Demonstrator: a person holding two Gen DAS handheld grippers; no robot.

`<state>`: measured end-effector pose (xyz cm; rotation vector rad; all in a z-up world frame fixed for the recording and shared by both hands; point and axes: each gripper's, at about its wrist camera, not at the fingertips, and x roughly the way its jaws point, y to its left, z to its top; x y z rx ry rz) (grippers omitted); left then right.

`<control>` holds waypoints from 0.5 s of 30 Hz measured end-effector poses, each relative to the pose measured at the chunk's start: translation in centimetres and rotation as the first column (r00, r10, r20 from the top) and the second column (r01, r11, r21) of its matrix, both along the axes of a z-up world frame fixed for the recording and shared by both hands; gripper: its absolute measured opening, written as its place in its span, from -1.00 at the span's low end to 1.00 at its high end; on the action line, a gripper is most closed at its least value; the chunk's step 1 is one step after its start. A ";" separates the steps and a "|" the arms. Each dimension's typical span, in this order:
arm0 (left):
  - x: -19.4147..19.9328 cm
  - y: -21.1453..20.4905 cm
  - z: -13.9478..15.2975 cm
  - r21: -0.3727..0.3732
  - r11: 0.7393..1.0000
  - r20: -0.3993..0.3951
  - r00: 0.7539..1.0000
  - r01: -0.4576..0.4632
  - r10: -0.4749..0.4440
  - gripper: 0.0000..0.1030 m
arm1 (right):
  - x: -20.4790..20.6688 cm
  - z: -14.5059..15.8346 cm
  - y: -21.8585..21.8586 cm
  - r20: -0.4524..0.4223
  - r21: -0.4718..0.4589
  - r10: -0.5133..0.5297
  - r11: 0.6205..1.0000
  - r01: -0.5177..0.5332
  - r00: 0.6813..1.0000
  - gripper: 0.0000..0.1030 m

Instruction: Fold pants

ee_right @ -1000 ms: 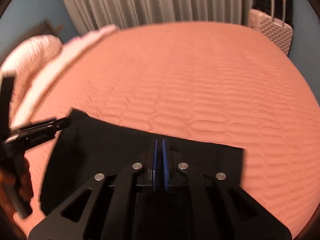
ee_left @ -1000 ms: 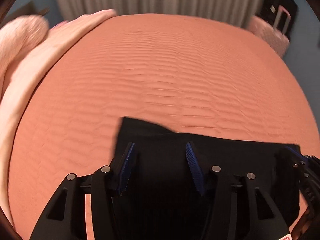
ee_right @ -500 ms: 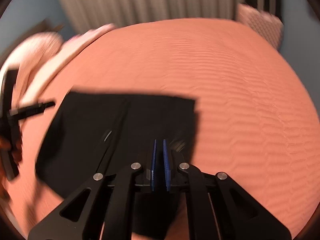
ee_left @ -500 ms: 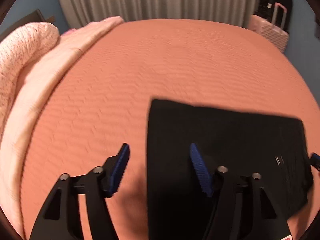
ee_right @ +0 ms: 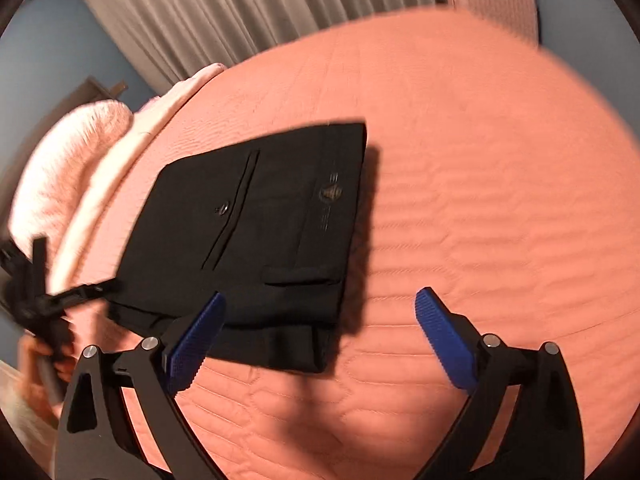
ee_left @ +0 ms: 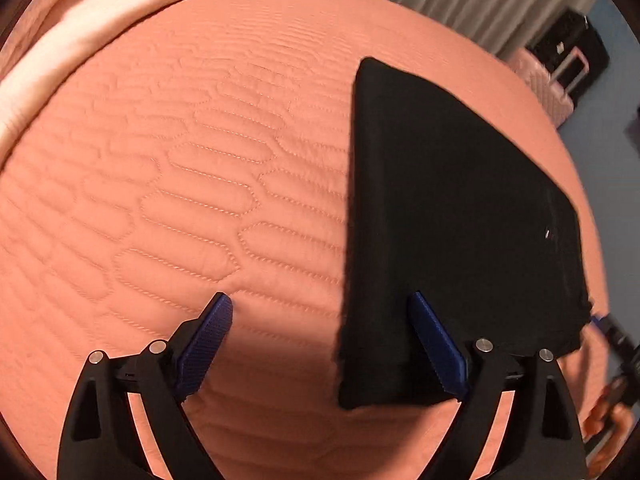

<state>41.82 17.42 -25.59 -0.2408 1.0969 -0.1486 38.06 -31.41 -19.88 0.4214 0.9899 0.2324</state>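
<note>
The black pants [ee_left: 448, 208] lie folded in a flat rectangle on the salmon quilted bedspread [ee_left: 200, 200]. My left gripper [ee_left: 320, 320] hovers at their near left corner with its jaws opening. One pad is over the cloth, the other over bare quilt, and neither presses on anything. In the right wrist view the pants [ee_right: 260, 232] show a back pocket and a label. My right gripper [ee_right: 320, 318] stands off their near right corner with its jaws opening wide, and only the pants' corner lies between them, untouched.
A pale pink blanket [ee_left: 80, 40] and a fluffy pillow [ee_right: 68, 168] bank the bed's left side. Grey curtains [ee_right: 240, 12] hang behind, with a pink suitcase [ee_right: 492, 4] at the far right. A hand [ee_right: 40, 360] with the other tool blurs at the left edge.
The right gripper's jaws went from shut to wide open, and the left jaws spread wider. Both tools slid off the pants toward opposite corners. The pants now lie flat, folded.
</note>
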 end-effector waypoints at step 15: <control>3.4 -5.4 -1.0 -0.023 0.992 0.006 0.993 0.120 -0.120 -0.22 | 4.7 -2.0 2.3 -0.049 0.139 0.008 0.990 -0.001 0.999 -0.38</control>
